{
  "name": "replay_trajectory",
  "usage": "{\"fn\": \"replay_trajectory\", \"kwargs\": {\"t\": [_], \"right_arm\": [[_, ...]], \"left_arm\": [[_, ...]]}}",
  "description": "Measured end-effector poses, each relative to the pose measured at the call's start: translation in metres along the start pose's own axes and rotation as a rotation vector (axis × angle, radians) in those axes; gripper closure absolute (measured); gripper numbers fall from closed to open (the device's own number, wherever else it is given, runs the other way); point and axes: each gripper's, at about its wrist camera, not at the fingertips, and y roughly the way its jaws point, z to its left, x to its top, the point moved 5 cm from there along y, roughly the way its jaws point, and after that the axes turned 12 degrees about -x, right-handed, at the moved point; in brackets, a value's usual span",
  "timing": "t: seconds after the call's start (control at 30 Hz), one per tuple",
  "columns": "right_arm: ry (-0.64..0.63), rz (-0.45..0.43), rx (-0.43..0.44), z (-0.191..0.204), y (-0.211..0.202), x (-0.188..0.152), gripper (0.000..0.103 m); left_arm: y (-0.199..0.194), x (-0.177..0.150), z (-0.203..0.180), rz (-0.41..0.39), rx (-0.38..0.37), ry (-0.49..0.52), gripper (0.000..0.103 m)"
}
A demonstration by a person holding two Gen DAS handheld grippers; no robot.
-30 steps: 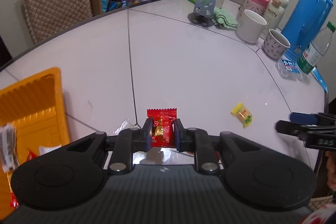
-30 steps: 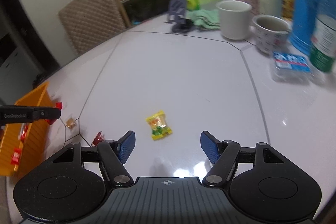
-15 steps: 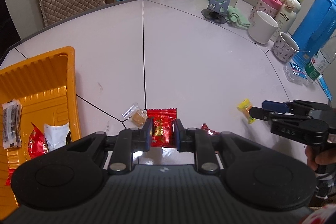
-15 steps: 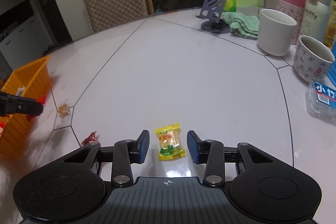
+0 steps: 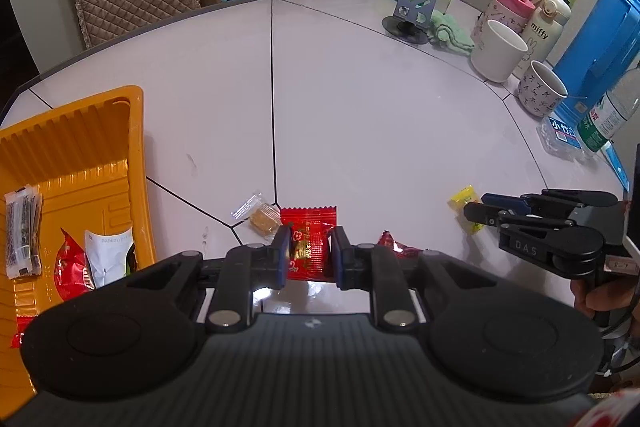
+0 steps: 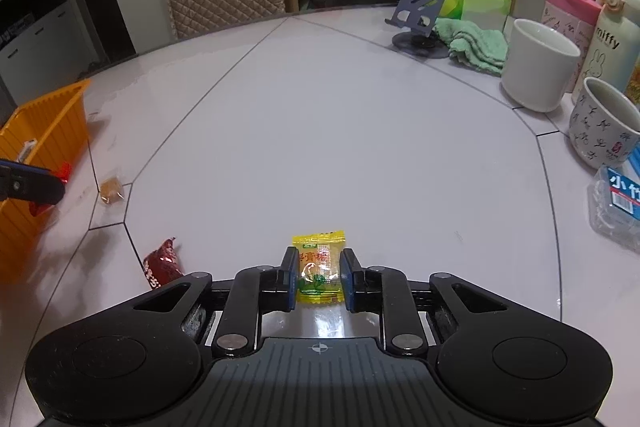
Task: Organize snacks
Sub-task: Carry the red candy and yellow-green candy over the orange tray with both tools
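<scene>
1. Left claw (image 5: 308,257) is pinching a red snack packet (image 5: 309,239), raised over the white bench (image 5: 360,107).
2. Right claw (image 6: 319,281), its jaws having just closed, is clamping the yellow candy packet (image 6: 319,267) down at the bench surface.
3. Orange tray (image 5: 80,155) is sitting at the left, holding several packets.
4. A clear-wrapped brown candy (image 5: 262,219) and a small dark red candy (image 6: 160,261) are lying loose between the claws.

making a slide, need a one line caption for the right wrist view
Right tool shut on a yellow snack packet on the white table, orange tray off to the left.
</scene>
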Motion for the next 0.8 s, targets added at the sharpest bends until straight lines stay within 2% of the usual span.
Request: {"fn": "replay_trajectory", "kwargs": {"t": [0.37, 0.8], "right_arm": [[0.105, -0.035, 0.077, -0.001, -0.060, 0.007, 0.081], [0.079, -0.049, 0.203, 0.036, -0.137, -0.012, 0.081]], "left_arm": [[-0.027, -0.009, -0.019, -0.038, -0.032, 0.009, 0.084], [-0.091, -0.050, -0.035, -0.097, -0.053, -0.022, 0.084]]}}
